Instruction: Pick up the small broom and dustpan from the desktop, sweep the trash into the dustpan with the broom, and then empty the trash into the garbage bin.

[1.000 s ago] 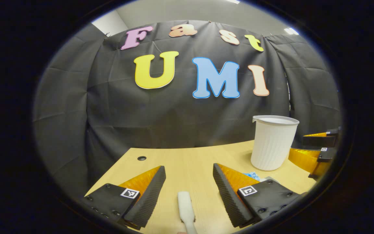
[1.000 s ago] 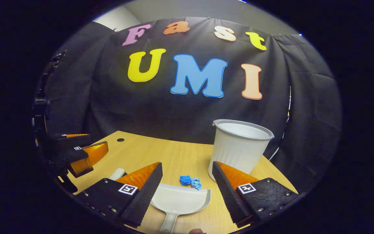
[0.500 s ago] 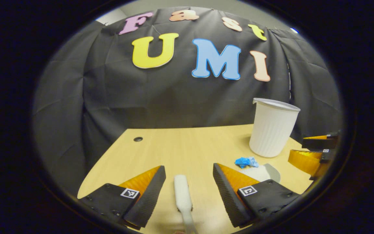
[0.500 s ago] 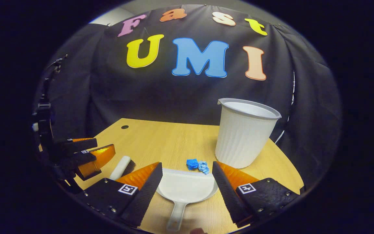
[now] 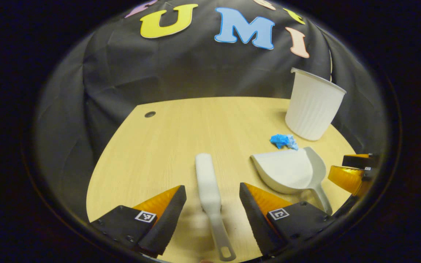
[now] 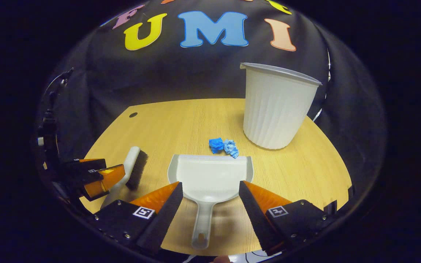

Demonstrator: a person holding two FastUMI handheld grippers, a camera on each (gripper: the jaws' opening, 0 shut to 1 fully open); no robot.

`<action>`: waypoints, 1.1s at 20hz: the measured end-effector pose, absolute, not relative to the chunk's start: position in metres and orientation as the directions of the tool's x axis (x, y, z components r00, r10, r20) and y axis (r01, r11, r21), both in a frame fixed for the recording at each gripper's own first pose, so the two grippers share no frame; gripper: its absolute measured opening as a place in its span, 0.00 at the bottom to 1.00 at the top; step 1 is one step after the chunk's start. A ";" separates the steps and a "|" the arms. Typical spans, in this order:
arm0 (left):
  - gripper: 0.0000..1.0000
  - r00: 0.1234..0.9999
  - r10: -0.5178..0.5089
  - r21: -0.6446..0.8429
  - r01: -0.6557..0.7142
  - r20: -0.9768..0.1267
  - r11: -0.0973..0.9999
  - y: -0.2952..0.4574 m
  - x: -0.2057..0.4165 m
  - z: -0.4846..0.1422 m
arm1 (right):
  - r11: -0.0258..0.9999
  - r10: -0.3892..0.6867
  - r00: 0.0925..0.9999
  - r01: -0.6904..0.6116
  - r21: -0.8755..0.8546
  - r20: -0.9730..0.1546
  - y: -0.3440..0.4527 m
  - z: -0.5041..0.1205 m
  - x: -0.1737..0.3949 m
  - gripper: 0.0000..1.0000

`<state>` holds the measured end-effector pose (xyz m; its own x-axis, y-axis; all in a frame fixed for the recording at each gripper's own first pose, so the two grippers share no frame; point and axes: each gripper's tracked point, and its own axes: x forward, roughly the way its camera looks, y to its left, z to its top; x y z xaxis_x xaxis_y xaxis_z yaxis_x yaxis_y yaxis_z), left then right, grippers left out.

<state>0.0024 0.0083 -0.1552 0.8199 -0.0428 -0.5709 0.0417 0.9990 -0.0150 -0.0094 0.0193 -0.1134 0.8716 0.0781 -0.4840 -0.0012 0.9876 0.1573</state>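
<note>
A small white broom [image 5: 208,186] lies on the wooden desktop [image 5: 181,131], its handle running back between the fingers of my open left gripper [image 5: 212,193]; nothing presses on it. In the right gripper view the broom [image 6: 133,168] shows dark bristles on its right side. The white dustpan [image 6: 210,179] lies flat, its handle between the fingers of my open right gripper [image 6: 210,191]. Crumpled blue trash [image 6: 224,146] sits at the dustpan's far lip. The white ribbed garbage bin [image 6: 276,106] stands upright behind it. The left gripper [image 6: 93,175] hovers beside the broom.
The desktop has a curved far edge against the black cloth wall, with a small dark cable hole [image 5: 150,114] at the back left. The right gripper [image 5: 353,171] is at the right rim of the left gripper view, next to the dustpan [image 5: 291,171].
Both grippers have drawn back and tilted down, so more of the desktop, the whole broom and the whole dustpan have come into view. Both stay open.
</note>
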 end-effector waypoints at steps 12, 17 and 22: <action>0.99 0.657 -0.026 -0.027 0.009 -0.753 1.000 0.019 -0.008 -0.221 | 0.978 0.150 0.678 0.003 0.207 -0.719 0.038 -0.187 -0.019 0.96; 0.99 0.627 -0.023 -0.024 0.008 -0.779 1.000 0.021 -0.003 -0.231 | 0.980 0.149 0.643 0.004 0.198 -0.751 0.042 -0.201 -0.004 0.96; 0.81 0.603 -0.021 -0.022 0.005 -0.797 1.000 0.020 0.003 -0.242 | 0.984 0.142 0.624 -0.003 0.179 -0.769 0.041 -0.211 0.006 0.94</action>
